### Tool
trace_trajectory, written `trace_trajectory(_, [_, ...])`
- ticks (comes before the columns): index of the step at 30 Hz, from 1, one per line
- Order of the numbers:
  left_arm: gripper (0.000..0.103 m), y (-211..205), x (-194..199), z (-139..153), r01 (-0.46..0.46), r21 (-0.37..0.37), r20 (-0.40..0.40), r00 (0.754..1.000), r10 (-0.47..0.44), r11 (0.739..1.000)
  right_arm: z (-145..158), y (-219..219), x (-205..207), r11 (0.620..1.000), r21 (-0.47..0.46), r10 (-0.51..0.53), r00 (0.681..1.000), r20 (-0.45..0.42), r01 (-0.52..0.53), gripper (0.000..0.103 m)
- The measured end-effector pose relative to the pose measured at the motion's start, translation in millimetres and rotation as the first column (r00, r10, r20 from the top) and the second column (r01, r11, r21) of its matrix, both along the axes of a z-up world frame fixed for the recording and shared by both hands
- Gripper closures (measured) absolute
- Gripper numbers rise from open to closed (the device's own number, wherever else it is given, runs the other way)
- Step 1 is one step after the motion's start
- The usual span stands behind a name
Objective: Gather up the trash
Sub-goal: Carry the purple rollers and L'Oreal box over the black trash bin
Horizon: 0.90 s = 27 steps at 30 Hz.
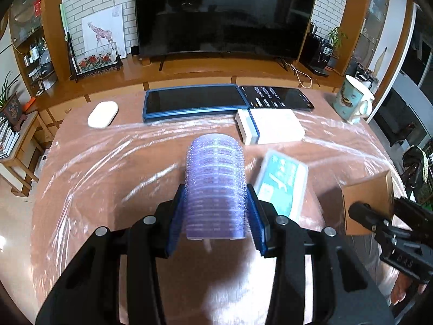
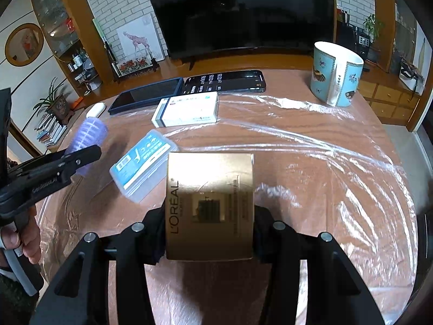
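The left claw (image 1: 216, 211) pinches a purple bristly cylindrical hair roller (image 1: 215, 178), left of the translucent blue plastic case (image 1: 282, 182); right of that case, the right claw (image 2: 209, 233) clamps a gold cardboard L'Oréal box (image 2: 209, 205) above the plastic-covered wooden surface (image 2: 311, 168).

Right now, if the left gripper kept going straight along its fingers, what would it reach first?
Probably the blue-cased tablet at the table's far edge. The left gripper, shut on the purple hair roller, aims there; height is unclear.

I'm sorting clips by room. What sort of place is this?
Most likely a home living room: a big television on a wooden console, glass display shelves with potted plants, and a plastic-covered wooden table.
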<state>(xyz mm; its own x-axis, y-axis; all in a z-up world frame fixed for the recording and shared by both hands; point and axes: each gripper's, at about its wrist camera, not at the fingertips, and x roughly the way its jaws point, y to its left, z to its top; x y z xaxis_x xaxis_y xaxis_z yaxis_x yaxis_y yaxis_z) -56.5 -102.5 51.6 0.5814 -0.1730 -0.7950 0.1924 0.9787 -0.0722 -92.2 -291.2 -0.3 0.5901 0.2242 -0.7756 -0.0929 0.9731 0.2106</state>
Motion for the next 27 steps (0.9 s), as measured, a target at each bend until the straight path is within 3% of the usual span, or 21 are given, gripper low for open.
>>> trace_trajectory(9, [0.059,13.8,-39.1,-0.4,0.005,-0.016,-0.005,1.000,-0.005,1.000,0.4,12.6,-36.5,1.000,0.009,0.004,1.000,-0.010,-0.004,0.056])
trace_trajectory(27, [0.059,18.0,-115.5,6.2,0.106,-0.025,0.016,0.994,-0.106,0.994,10.2,28.2,-111.4,0.999,0.031,-0.013,1.000,-0.003,0.013,0.056])
